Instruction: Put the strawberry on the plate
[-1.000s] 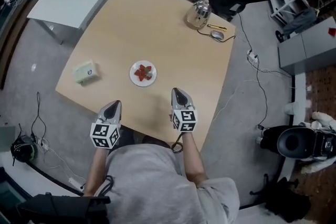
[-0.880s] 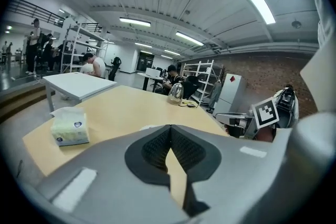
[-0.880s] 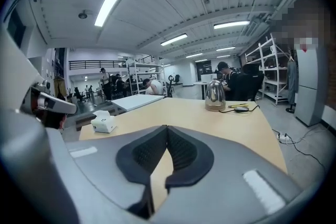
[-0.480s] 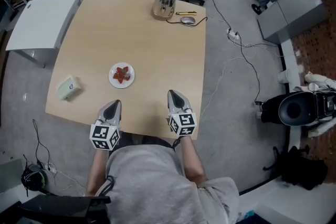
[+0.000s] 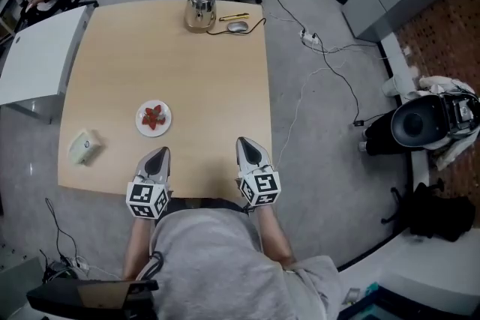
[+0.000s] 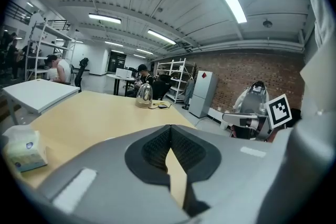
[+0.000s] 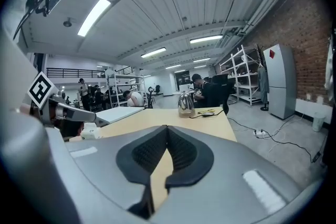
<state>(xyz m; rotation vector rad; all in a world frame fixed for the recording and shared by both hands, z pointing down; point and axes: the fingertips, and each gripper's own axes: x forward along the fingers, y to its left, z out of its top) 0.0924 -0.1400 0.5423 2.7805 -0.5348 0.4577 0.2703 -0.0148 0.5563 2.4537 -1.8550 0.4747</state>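
Two hand-held grippers, one small plate and one strawberry make up the working set, all on a pale wooden table [image 5: 172, 64]. Left gripper [image 5: 159, 152]: held low over the near edge of the table, nose pointing away from the person, tips pressed together with nothing between them. Right gripper [image 5: 247, 141]: same posture at the near edge, well to the right of the plate, jaws closed tip to tip and likewise empty. Both sit back beside the person's body, which I take as a resting carriage, not a reach — neither is aimed at the fruit. Strawberry [image 5: 154, 116]: lying in the middle of the white plate [image 5: 141, 125], ahead of the left gripper and apart from it. It shows as a small red cluster, possibly more than one piece, with a darker fleck I cannot identify at this size. By my judgement the placing is already done, since the fruit rests inside the rim and no gripper touches it. Other items — a pale green tissue pack [image 5: 83, 147] near the left edge, and a shiny metal kettle [image 5: 200, 11] at the far edge with a computer mouse [image 5: 237, 26] on its cable beside it. A white side table [image 5: 37, 56] abuts the left side.
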